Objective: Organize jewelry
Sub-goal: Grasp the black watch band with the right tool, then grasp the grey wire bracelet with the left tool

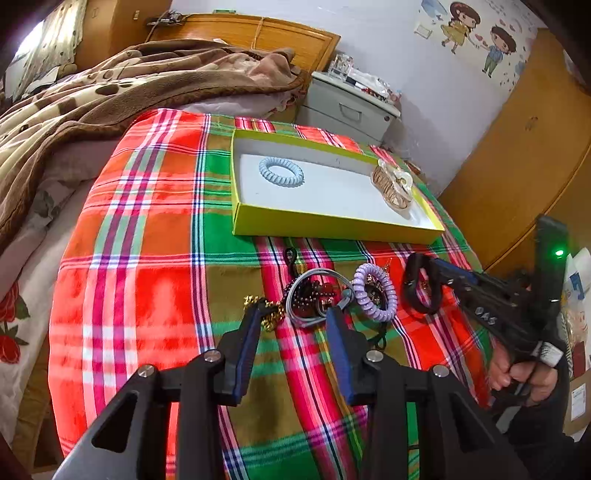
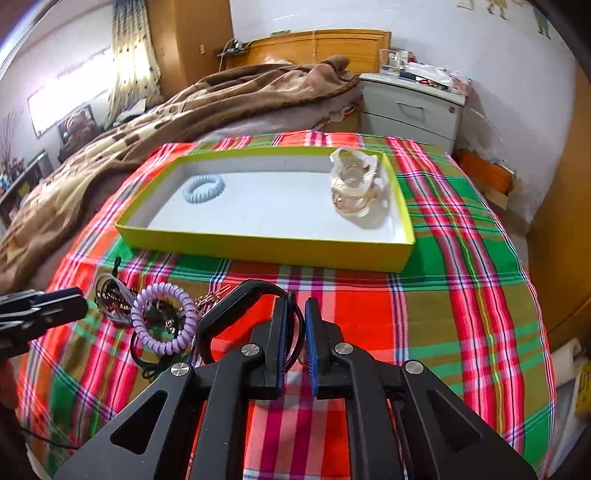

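On the plaid cloth (image 2: 369,302) | right gripper (image 2: 295,317) pinches a black band (image 2: 236,295), apparently | left gripper (image 1: 295,314) open over jewelry pile (image 1: 314,299) | box (image 2: 258,247) holds blue coil (image 2: 204,188), clip (image 2: 356,184)

Your left wrist camera sits low and close over the plaid cloth (image 1: 147,258), looking forward along its jaws toward the yellow box (image 1: 332,225). From here the box lies ahead and slightly to the right, with the headboard (image 1: 258,33) beyond it. Your right wrist camera also looks forward along its jaws at the yellow box (image 2: 258,251), from just as near, and here the box sits almost straight ahead. Both views share the box, the cloth in front of it, the purple coil band (image 1: 375,297) (image 2: 164,319) near the box's front wall, and the grey nightstand (image 1: 347,107) (image 2: 413,107) behind the box.
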`<state>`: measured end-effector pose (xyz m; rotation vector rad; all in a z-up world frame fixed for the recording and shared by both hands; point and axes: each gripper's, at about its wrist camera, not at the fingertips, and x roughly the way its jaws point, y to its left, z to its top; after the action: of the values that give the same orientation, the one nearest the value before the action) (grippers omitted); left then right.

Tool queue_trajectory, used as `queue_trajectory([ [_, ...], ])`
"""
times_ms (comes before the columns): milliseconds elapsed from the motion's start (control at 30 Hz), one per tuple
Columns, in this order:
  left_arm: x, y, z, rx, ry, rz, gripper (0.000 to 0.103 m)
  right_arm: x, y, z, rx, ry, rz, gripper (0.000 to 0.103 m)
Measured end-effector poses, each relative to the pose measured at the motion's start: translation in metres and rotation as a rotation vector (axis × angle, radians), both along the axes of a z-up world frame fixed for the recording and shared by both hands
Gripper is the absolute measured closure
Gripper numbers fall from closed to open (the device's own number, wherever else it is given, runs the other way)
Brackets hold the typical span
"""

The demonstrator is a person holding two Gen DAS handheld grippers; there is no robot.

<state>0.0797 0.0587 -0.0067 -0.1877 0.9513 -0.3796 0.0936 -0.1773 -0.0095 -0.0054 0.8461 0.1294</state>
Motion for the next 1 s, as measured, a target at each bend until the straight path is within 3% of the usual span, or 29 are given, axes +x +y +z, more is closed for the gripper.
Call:
queue_trajectory([
  [100,0.006,-0.005,-0.003,0.039,0.004,-0.005,0.069,-0.002,-0.006,0.003,0.033,-0.006,-0.005,0.093],
  [167,0.011,-0.009,-0.005,0.048,0.015,-0.019,0.077,-0.003,-0.007,0.004,0.040,-0.008,-0.011,0.093],
  [500,0.023,-0.019,-0.007,0.085,0.020,-0.029,0.084,-0.010,-0.008,0.010,0.053,-0.032,-0.011,0.093],
  [667,0.022,-0.023,-0.007,0.084,0.023,-0.042,0.099,-0.010,-0.012,0.009,0.063,-0.033,-0.023,0.093],
  [1000,0.010,-0.021,0.005,0.038,-0.014,-0.028,0.101,-0.015,-0.019,0.011,0.076,-0.041,-0.038,0.093],
])
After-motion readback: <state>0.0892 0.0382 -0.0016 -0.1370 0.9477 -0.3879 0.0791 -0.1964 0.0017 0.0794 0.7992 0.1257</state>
